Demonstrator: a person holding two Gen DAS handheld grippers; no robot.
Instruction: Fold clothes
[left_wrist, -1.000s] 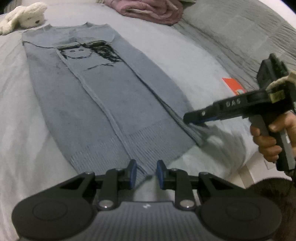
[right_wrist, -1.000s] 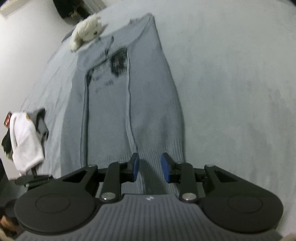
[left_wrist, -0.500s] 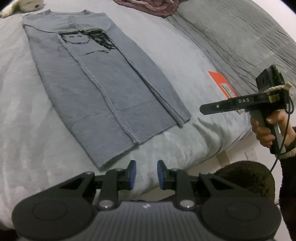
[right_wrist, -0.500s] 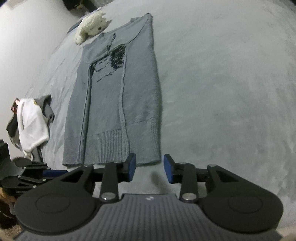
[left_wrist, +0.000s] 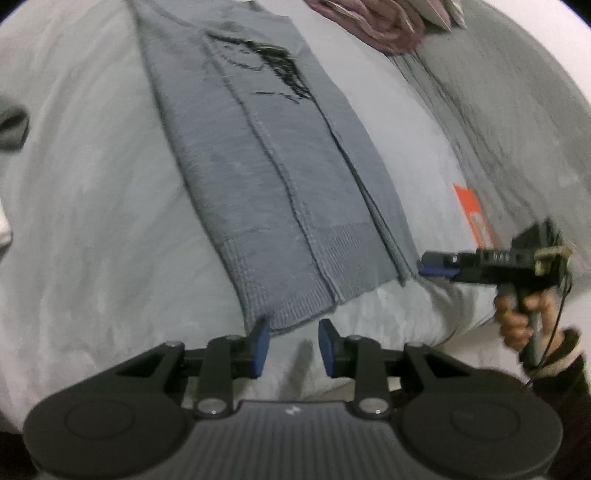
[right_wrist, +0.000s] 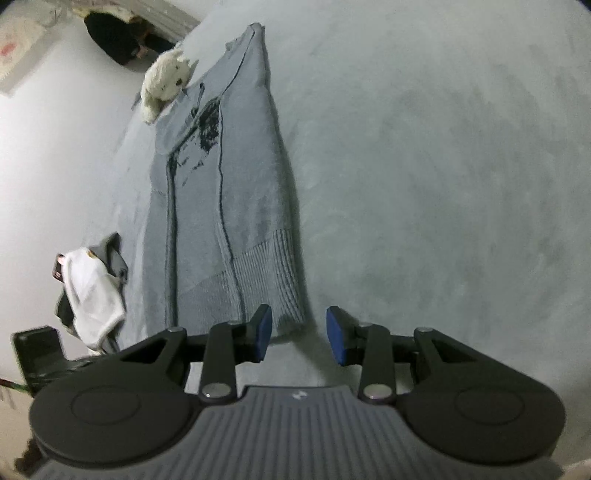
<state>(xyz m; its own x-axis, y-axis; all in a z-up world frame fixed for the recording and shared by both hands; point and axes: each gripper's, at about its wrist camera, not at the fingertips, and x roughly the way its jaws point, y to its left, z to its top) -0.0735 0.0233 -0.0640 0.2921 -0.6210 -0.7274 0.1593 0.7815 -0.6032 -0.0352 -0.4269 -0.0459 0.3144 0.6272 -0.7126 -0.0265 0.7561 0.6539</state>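
Both claws stand parted and hold nothing: the left gripper (left_wrist: 291, 345) sits at one hem corner of a grey sweater (left_wrist: 273, 177), the right gripper (right_wrist: 299, 338) at the other corner. The sweater lies flat on a pale bed (right_wrist: 443, 166), already narrowed into a long strip with both sides turned in over the black print, hem nearest the camera. Judging by that, the lengthwise folds are in place and the hem-to-collar fold looks left to make. The collar end is cut off in the left view, motion blur softens the knit, and a soft toy (right_wrist: 166, 81) covers one shoulder
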